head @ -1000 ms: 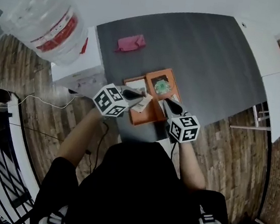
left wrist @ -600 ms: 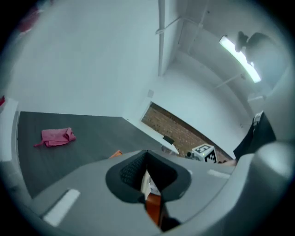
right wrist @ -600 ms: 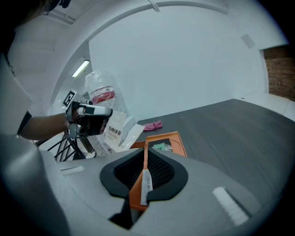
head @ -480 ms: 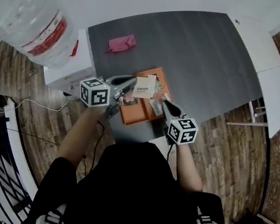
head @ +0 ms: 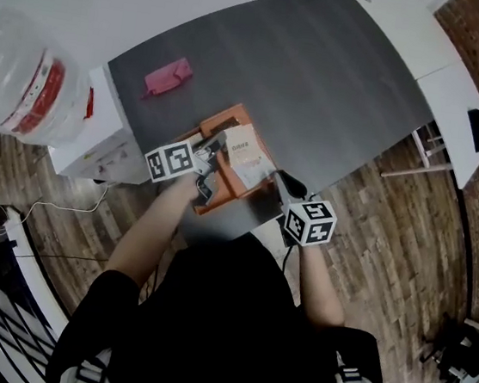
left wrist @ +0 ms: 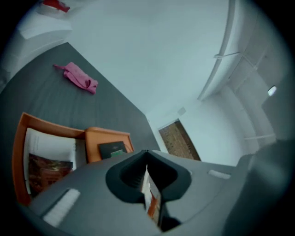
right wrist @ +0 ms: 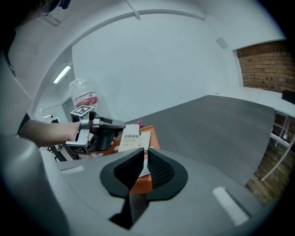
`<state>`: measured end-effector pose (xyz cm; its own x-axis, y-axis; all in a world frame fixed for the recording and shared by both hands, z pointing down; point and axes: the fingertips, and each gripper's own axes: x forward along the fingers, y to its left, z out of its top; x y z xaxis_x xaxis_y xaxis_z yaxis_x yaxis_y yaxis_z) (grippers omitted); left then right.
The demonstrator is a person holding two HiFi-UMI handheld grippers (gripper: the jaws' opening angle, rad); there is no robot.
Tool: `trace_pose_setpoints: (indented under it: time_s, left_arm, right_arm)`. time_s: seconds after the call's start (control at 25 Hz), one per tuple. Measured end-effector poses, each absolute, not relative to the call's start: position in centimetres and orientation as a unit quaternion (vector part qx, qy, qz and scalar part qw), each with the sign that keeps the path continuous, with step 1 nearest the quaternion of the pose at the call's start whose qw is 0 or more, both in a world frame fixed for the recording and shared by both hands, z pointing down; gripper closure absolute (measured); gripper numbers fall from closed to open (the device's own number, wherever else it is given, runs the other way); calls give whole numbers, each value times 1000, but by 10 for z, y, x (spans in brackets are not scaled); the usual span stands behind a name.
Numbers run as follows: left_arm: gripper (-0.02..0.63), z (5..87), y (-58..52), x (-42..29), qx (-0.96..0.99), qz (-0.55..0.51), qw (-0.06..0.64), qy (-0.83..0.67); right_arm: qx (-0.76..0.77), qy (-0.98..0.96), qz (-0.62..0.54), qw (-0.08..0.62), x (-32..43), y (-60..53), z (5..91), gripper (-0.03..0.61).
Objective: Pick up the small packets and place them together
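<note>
The jaws of my left gripper (left wrist: 146, 156) are clamped on a small packet (head: 244, 150), held edge-on above the orange tray (head: 235, 109) on the dark worktop (head: 340, 77). My right gripper (right wrist: 142, 161) sits at the tray's five o'clock. Its jaws stand a slit apart with something pale between; whether they grip it I cannot tell. Other packets (left wrist: 48, 159) lie in the tray.
</note>
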<state>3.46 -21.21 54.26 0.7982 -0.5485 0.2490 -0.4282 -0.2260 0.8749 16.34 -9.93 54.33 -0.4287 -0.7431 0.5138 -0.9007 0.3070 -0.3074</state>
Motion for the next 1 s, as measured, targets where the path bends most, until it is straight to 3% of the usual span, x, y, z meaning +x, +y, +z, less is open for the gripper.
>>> trace_pose_setpoints:
  time_s: [0.48,0.56,0.64,0.72,1.0]
  left_arm:
    - [575,568,-212,46,775,7,528,-346]
    - [503,566,-212,49,781,26,520,-345]
    - [382,564,-210,54,784,43,521,-335]
    - [320,562,-208,57,790,57,514,-329]
    - [316,540,-209,48,836,63,436,-329]
  right_arm:
    - [514,-796,290,136,157,-98,547,554]
    - [511,-799,288,136,155,-99,547,554]
    - [508,-801,284,136,153,-102,545,554]
    - [506,-804,280,134,151,-104,542,554]
    - [493,-817,268,134,141,-108,535,554]
